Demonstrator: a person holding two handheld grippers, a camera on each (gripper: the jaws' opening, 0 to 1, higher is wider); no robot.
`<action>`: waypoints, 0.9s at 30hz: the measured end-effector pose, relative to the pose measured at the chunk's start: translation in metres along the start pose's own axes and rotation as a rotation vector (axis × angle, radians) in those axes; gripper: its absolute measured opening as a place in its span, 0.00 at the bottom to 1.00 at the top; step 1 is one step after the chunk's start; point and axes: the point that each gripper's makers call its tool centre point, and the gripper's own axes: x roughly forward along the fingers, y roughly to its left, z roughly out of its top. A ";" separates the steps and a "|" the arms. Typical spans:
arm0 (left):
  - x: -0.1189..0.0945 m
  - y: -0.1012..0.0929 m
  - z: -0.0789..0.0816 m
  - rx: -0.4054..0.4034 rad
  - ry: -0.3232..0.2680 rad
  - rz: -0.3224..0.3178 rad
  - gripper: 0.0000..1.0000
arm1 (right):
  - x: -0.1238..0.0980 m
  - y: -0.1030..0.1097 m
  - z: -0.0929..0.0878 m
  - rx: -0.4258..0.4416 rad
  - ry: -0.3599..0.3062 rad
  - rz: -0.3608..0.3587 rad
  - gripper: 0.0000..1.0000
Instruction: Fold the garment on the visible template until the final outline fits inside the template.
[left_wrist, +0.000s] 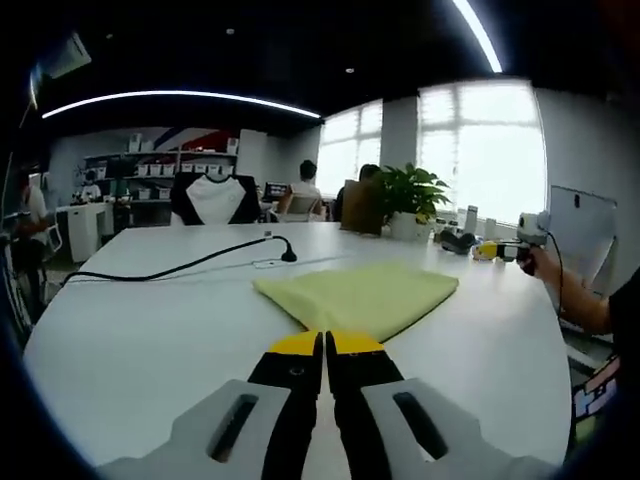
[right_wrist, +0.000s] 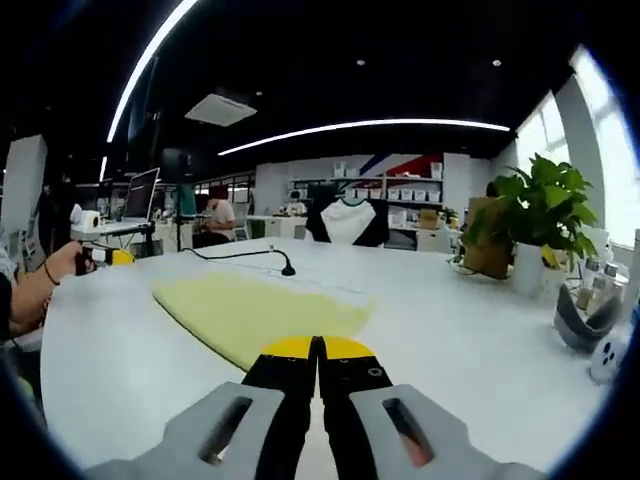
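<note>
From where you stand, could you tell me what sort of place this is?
Probably an open-plan office or lab: a large white table with a yellow cloth, shelves of boxes along the back wall, people seated at desks, and a potted plant.

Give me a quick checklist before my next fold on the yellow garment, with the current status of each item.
1. Yellow garment in view on the white table: ok.
2. Garment lies flat, folded: ok.
3. Template outline visible around garment: cannot tell.
4. Left hand-held gripper free, jaws shut at the near corner: ok.
5. Right hand-held gripper free, jaws shut near the edge: ok.
6. Black cable apart from garment: ok.
</note>
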 end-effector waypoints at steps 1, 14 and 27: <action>-0.006 0.000 0.001 0.015 -0.003 0.015 0.02 | -0.005 0.000 0.001 0.008 -0.006 -0.004 0.00; -0.050 -0.030 0.020 -0.006 -0.067 -0.007 0.02 | -0.049 0.021 0.009 -0.021 0.005 -0.060 0.00; -0.109 -0.045 0.049 -0.010 -0.165 0.087 0.02 | -0.093 0.032 0.002 0.006 0.036 -0.118 0.00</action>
